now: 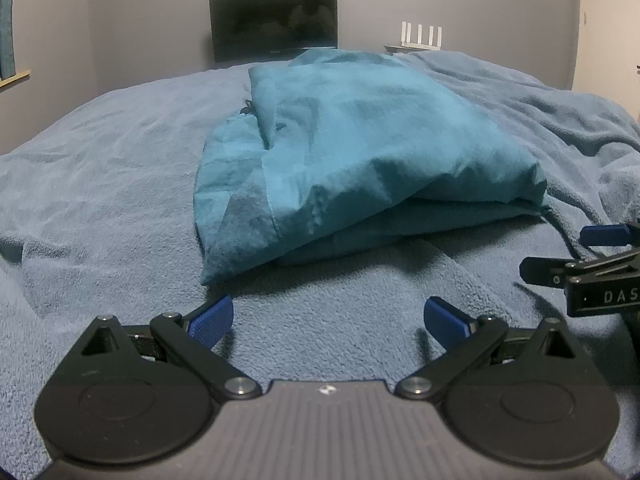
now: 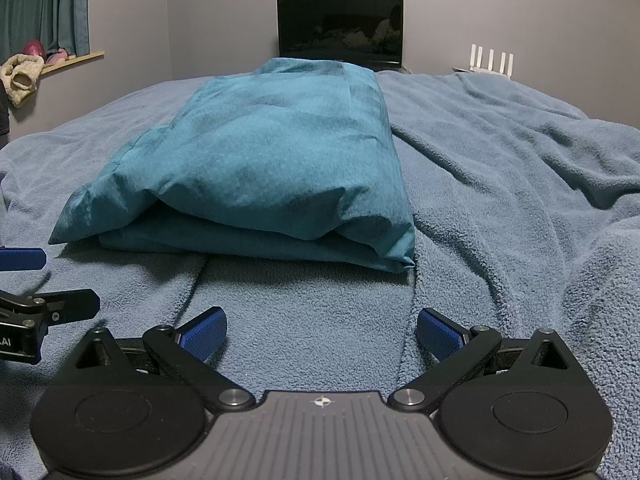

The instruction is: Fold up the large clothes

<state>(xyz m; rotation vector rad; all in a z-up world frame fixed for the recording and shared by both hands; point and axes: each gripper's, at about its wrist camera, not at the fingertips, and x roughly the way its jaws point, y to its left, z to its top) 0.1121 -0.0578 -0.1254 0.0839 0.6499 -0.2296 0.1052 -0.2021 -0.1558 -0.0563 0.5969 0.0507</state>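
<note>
A teal garment (image 1: pixel 352 152) lies folded in layers on the blue fleece blanket (image 1: pixel 120 184); it also shows in the right wrist view (image 2: pixel 264 168). My left gripper (image 1: pixel 328 322) is open and empty, low over the blanket just short of the garment's near edge. My right gripper (image 2: pixel 322 332) is open and empty, likewise just in front of the garment's folded near edge. Each gripper shows at the side of the other's view: the right one (image 1: pixel 592 276) and the left one (image 2: pixel 32 296).
The blanket (image 2: pixel 520 184) is rumpled into ridges to the right of the garment. A dark monitor (image 2: pixel 340 30) and a white router (image 2: pixel 490 60) stand beyond the bed's far edge. A window ledge (image 2: pixel 72 60) with soft items is at the left.
</note>
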